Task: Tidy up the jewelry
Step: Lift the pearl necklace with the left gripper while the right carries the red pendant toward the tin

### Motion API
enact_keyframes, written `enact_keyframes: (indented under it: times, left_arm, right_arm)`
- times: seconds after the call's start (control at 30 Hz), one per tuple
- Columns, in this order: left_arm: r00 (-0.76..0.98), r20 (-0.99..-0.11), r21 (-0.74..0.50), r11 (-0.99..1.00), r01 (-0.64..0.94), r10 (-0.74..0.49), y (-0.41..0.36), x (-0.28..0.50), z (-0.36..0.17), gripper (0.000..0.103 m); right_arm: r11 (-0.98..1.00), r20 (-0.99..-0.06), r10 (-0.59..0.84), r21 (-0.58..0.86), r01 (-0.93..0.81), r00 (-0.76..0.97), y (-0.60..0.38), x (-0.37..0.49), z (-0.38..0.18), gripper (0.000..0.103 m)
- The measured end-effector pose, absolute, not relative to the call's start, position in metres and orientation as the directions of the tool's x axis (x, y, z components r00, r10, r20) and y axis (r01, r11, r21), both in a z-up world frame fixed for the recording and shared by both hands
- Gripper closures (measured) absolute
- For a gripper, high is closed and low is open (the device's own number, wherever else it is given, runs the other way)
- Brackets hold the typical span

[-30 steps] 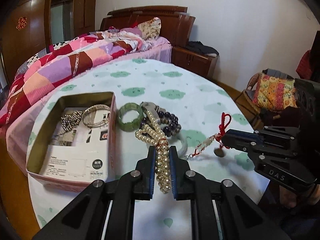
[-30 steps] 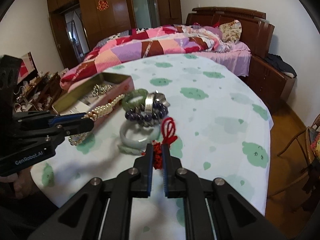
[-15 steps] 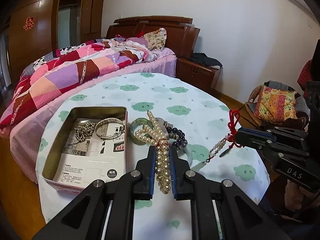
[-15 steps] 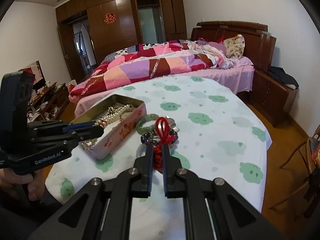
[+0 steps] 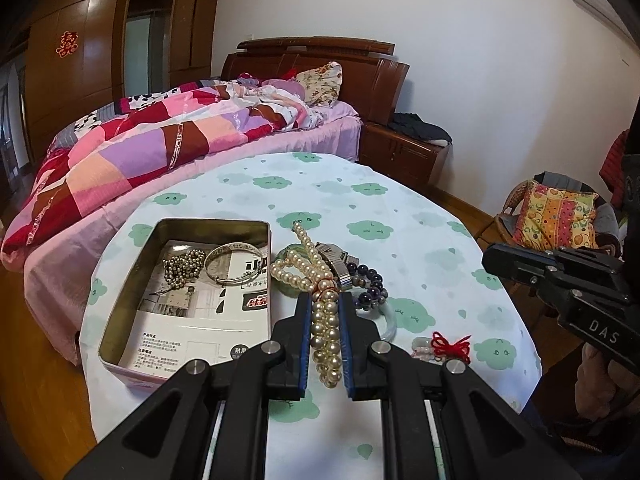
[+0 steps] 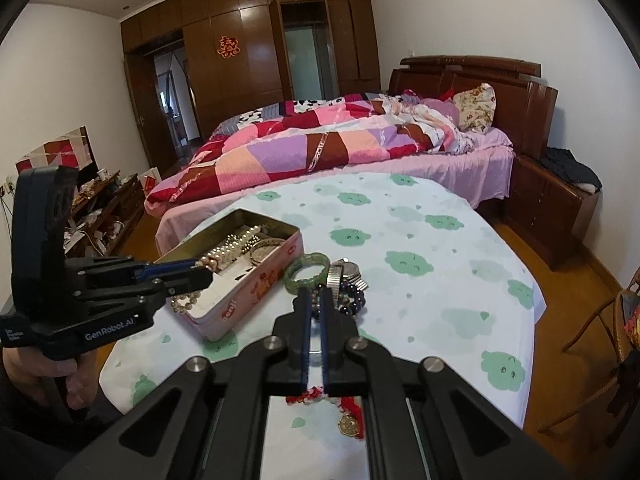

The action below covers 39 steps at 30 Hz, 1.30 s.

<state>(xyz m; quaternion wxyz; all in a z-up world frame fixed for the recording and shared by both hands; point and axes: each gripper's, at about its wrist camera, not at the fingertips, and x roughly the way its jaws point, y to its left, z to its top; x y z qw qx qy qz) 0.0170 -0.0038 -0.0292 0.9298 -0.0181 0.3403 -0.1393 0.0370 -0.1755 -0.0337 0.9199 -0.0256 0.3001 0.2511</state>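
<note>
My left gripper [image 5: 325, 304] is shut on a pearl necklace [image 5: 308, 264] and holds it above the table, right of the open tin box [image 5: 120, 304]. The box holds a silver bangle [image 5: 234, 262] and a metal bead bracelet [image 5: 184, 266]. My right gripper [image 6: 314, 300] has its jaws nearly closed with nothing between them. The red knot charm [image 6: 348, 408] with a gold coin lies on the table under it; it also shows in the left wrist view [image 5: 450, 346]. A green bracelet [image 6: 307, 270], a watch [image 6: 344, 272] and a dark bead bracelet [image 6: 354, 302] lie beside the box.
The round table [image 5: 400, 208] has a white cloth with green clouds. A bed with a patchwork quilt [image 5: 160, 148] stands behind it. A chair with a patterned cushion [image 5: 560, 216] is at the right.
The red knot charm has left my right gripper and lies on the table near its front edge. Both grippers have risen and pulled back. The pearl necklace stays in my left gripper.
</note>
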Motion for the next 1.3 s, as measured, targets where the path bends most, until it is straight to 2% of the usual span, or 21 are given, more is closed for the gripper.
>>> enact_keyframes:
  times: [0.1,0.13,0.17,0.23,0.27,0.43,0.5,0.53,0.57,0.6,0.63,0.77,1.03,1.3]
  left_arm:
    - [0.728,-0.63,-0.129,0.96,0.247,-0.272,-0.004,0.018,-0.03,0.091]
    - [0.727,-0.631,-0.13,0.961,0.246,-0.272,-0.004,0.018,-0.031,0.091]
    - [0.724,-0.634,-0.132,0.96,0.245,-0.272,-0.004,0.019,-0.032,0.091]
    - [0.72,-0.639,-0.133,0.961,0.244,-0.271,-0.004,0.02,-0.034,0.091]
    - [0.716,-0.643,-0.136,0.96,0.243,-0.272,-0.005,0.021,-0.036,0.091]
    - [0.698,-0.659,-0.152,0.959,0.238,-0.278,-0.003,0.025,-0.043,0.091]
    - [0.694,-0.665,-0.154,0.96,0.235,-0.276,-0.003,0.026,-0.046,0.091]
    - [0.691,-0.667,-0.156,0.96,0.234,-0.277,-0.003,0.026,-0.047,0.091]
    - [0.69,-0.669,-0.158,0.96,0.233,-0.278,-0.003,0.027,-0.048,0.091]
    - [0.689,-0.67,-0.159,0.96,0.232,-0.277,-0.002,0.027,-0.048,0.091]
    - [0.689,-0.67,-0.159,0.96,0.231,-0.277,-0.002,0.027,-0.048,0.091]
    - [0.701,-0.659,-0.156,0.961,0.226,-0.272,0.002,0.026,-0.042,0.091]
    - [0.746,-0.624,-0.141,0.973,0.185,-0.232,0.028,0.034,-0.021,0.091]
    - [0.777,-0.6,-0.111,0.982,0.153,-0.189,0.054,0.048,-0.009,0.091]
  right_arm:
    - [0.867,-0.629,0.425,0.076,-0.493,0.65,-0.172,0.041,-0.047,0.097]
    - [0.865,-0.652,0.413,0.062,-0.498,0.636,-0.17,0.042,-0.054,0.091]
    - [0.864,-0.673,0.405,0.061,-0.5,0.618,-0.17,0.043,-0.062,0.072]
    - [0.864,-0.706,0.395,0.069,-0.499,0.588,-0.171,0.044,-0.076,0.042]
    - [0.867,-0.715,0.382,0.058,-0.494,0.586,-0.171,0.044,-0.082,0.041]
    - [0.873,-0.77,0.327,0.025,-0.487,0.547,-0.169,0.05,-0.107,0.045]
    - [0.875,-0.784,0.308,0.011,-0.484,0.539,-0.169,0.051,-0.115,0.05]
    - [0.876,-0.794,0.3,0.01,-0.482,0.529,-0.17,0.052,-0.119,0.059]
    - [0.877,-0.802,0.291,0.007,-0.48,0.521,-0.169,0.052,-0.123,0.078]
    - [0.877,-0.811,0.279,-0.003,-0.48,0.514,-0.17,0.053,-0.127,0.091]
    - [0.877,-0.811,0.275,-0.01,-0.481,0.517,-0.17,0.051,-0.127,0.095]
    - [0.88,-0.769,0.304,0.002,-0.474,0.562,-0.176,0.046,-0.107,0.096]
    - [0.864,-0.625,0.403,0.018,-0.503,0.669,-0.17,0.046,-0.023,0.097]
    - [0.811,-0.572,0.502,0.051,-0.583,0.648,-0.136,0.062,0.014,0.097]
